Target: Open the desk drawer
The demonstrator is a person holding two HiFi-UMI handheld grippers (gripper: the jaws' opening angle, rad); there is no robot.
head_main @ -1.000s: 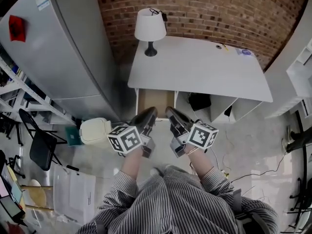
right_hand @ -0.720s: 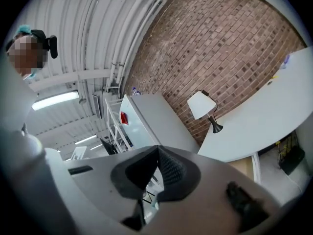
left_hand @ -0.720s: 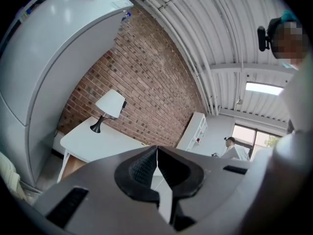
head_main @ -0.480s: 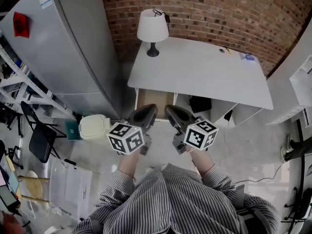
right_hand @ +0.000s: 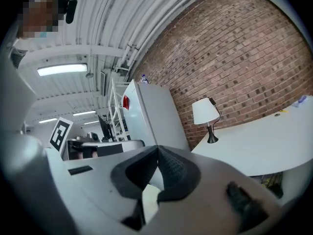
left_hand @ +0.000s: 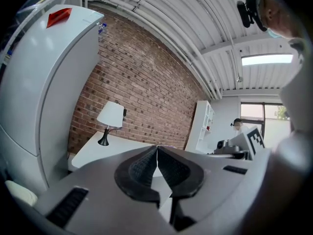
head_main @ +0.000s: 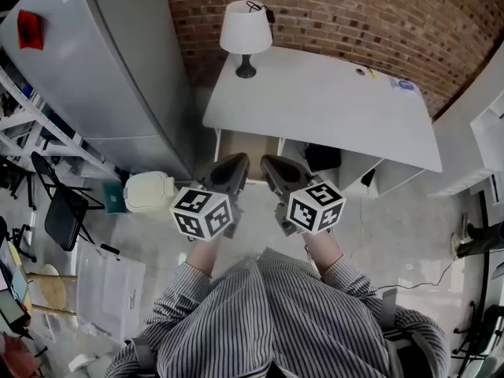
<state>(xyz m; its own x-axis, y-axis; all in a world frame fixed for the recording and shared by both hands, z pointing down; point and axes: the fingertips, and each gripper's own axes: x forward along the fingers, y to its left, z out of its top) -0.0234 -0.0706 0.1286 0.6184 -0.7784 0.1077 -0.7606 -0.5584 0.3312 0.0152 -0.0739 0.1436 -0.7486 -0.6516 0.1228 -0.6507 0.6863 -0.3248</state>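
The white desk [head_main: 331, 101] stands against the brick wall. Its drawer [head_main: 246, 146], under the left end, is pulled out and shows a bare wooden bottom. My left gripper [head_main: 235, 164] hovers just in front of the drawer, shut with nothing between its pads [left_hand: 146, 163]. Beside it my right gripper [head_main: 272, 164] is also shut and empty, its pads [right_hand: 168, 168] meeting at the tips. Neither touches the drawer. In the left gripper view the desk [left_hand: 117, 148] lies ahead. The right gripper view has the desk [right_hand: 254, 146] at the right.
A white lamp [head_main: 245, 28] stands on the desk's back left corner. A tall grey fridge [head_main: 94, 61] flanks the desk on the left, with a cream bin [head_main: 150, 191] and a black chair [head_main: 59, 219] on the floor. White shelves [head_main: 488, 120] stand at right.
Both grippers have rolled about their own length, so the marker cubes show different faces. The left one has risen slightly. Both jaws stay shut and the drawer stays pulled out.
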